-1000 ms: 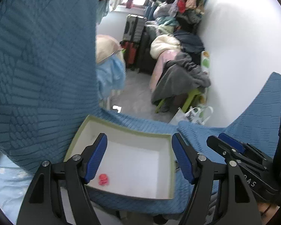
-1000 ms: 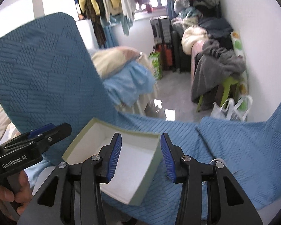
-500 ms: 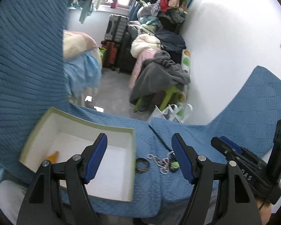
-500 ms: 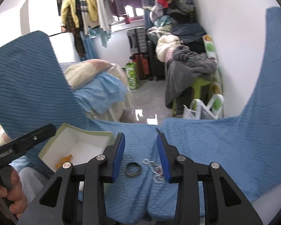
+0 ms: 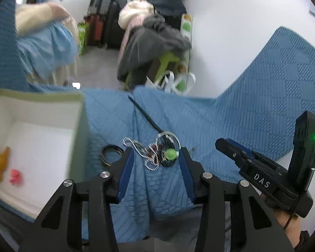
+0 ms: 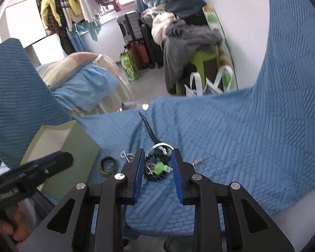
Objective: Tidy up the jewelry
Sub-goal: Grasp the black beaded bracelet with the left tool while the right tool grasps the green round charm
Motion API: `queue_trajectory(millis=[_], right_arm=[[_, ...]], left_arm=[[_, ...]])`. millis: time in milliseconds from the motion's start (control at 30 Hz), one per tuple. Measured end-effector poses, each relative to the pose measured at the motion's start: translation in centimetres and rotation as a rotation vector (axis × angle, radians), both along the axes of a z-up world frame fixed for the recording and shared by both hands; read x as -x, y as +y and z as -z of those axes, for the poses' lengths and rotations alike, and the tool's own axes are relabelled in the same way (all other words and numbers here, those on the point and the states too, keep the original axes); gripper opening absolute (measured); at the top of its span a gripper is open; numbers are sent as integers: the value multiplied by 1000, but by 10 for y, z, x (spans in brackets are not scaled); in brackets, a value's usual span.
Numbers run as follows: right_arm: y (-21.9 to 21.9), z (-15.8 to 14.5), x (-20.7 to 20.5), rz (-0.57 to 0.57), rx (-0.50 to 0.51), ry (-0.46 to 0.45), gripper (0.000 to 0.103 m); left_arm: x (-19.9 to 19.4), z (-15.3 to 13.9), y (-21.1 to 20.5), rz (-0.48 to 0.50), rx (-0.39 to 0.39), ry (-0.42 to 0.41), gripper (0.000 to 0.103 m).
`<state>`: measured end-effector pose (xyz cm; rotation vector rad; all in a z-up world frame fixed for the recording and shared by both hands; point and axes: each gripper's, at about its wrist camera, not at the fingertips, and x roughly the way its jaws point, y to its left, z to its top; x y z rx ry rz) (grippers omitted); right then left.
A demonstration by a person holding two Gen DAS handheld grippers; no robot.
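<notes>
A tangle of jewelry (image 5: 157,155) with silver chains, a silver bangle and a green bead (image 5: 171,154) lies on the blue quilt (image 5: 252,109). A dark ring-shaped bracelet (image 5: 110,154) rests beside it. My left gripper (image 5: 156,163) hovers just short of the pile, jaws closing with nothing pressed between them. My right gripper (image 6: 158,164) frames the same pile (image 6: 157,168) and green bead (image 6: 160,167); its jaws are closing too, pads apart from the pieces. The white box (image 5: 35,145) with green sides, at the left, holds an orange piece (image 5: 1,163) and a pink piece (image 5: 15,176).
A black cord (image 5: 145,115) runs across the quilt to the pile. The box (image 6: 73,153) stands left of the bracelet (image 6: 108,166). Past the quilt's edge are floor, suitcases (image 5: 103,14), a green stool piled with clothes (image 5: 155,40) and a white wall (image 5: 241,21).
Both grippers have swung right, away from over the box, and come down toward the jewelry pile, which has come into view. Both pairs of jaws stand narrower than before.
</notes>
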<state>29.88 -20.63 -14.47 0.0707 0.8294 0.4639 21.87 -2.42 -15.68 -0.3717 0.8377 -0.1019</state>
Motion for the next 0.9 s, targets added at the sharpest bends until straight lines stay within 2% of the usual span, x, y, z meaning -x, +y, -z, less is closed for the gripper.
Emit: queue_trajectory(millis=[233,300,467,667,767,833,867,900], right_arm=[[-12,41,-29,9,6,98,22],[-13,53,-37,-18,-35,141,21],[-11,79,-52,-61,-124,253,21],[-9,97,-65,-57,-194,343,21],[-11,103,-69,-46,-217,379,21],[-10,104,-70,-47,-229,384,17],[-10,104,-70,-51,-241,389,12],[-11,104,-70,-52,-259,395,12]], left_arm=[[-33,43,-16,41,5,80,35],[-42,54,-21,57,13,98,29],[-58,78,-27,78,6,133,26],[-66,89,-28,92,17,138,18],[-69,93,-28,93,17,147,18],[-70,95,-27,94,27,143,18],[-70,95,-27,96,32,142,18],[-70,95,-27,99,33,141,18]])
